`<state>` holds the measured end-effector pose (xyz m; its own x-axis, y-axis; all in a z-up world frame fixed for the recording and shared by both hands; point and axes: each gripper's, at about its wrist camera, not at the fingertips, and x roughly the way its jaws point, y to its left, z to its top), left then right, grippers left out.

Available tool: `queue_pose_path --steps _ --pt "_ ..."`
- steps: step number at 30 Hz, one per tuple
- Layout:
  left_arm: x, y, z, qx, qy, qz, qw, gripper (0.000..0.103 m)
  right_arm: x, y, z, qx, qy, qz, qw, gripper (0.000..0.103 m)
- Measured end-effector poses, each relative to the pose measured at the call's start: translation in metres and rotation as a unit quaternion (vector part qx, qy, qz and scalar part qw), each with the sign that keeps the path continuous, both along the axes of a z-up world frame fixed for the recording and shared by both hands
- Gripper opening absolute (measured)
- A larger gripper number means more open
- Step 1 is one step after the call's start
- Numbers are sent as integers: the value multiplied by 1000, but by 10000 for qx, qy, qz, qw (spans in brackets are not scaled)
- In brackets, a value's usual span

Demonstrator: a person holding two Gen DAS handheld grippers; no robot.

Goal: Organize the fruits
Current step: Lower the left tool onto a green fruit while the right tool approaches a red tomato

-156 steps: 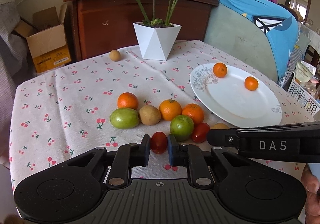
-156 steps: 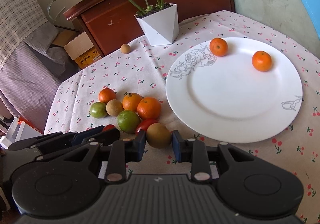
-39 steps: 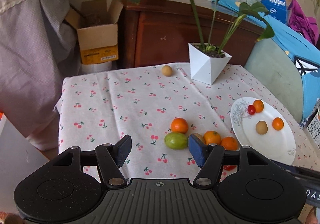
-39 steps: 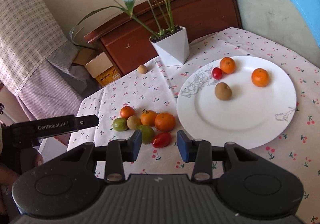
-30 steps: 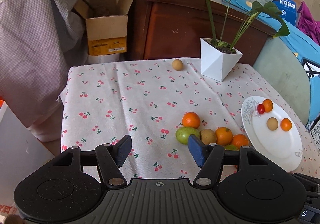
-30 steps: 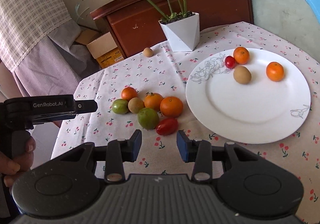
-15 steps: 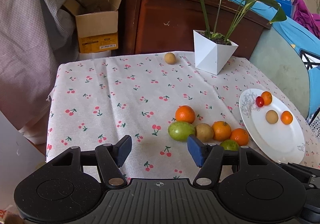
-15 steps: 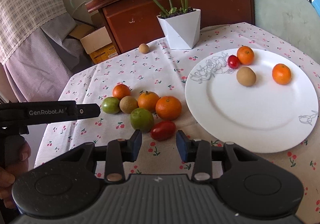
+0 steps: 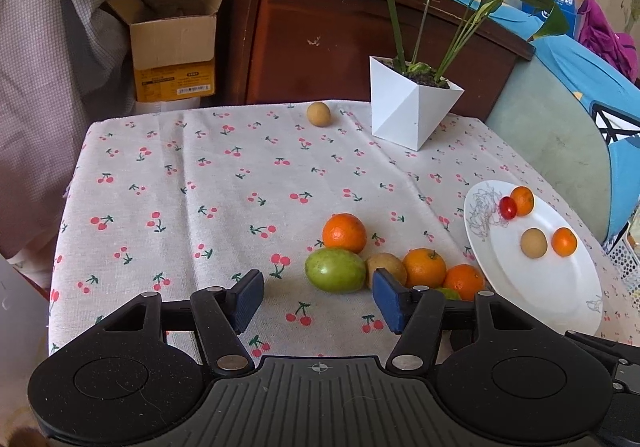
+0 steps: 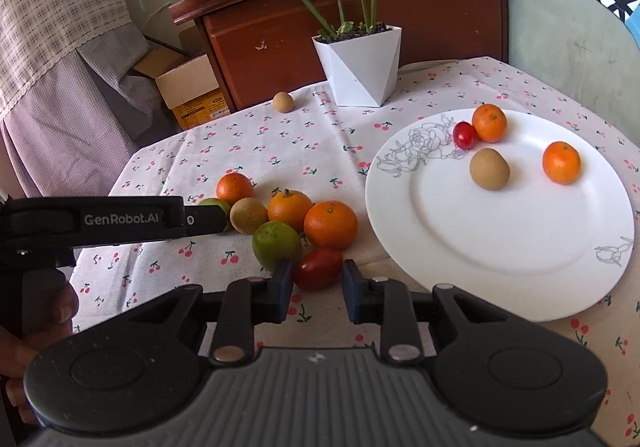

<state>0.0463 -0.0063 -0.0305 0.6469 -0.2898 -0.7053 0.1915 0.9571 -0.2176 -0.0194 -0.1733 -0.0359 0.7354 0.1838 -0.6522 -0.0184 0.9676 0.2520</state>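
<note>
Red tomato point(image 10: 319, 268) between right tool point(image 10: 315, 289) fingers.

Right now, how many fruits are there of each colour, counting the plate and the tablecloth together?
Round orange citrus fruits: 5
Round tan-brown fruits: 3
Smooth green fruits: 2
Glossy red tomatoes: 2
Total: 12
</note>
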Motion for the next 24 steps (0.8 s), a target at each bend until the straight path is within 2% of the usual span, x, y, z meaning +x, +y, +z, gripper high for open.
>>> queue_pose_path --steps 5,11,20,24 --pt "3 -2 -3 -69 -102 23 9999 56 -1 -3 2 72 23 -73 9999 25" --pt "4 -4 -4 -93 -107 -119 9998 40 -1 -6 1 129 79 -137 9998 25" --pt "4 -8 -6 3 -214 -128 9997 43 0 -6 1 189 108 -167 9996 24" --pt "4 -11 -7 63 -283 -226 9993 37 0 -6 1 190 110 -158 9996 24"
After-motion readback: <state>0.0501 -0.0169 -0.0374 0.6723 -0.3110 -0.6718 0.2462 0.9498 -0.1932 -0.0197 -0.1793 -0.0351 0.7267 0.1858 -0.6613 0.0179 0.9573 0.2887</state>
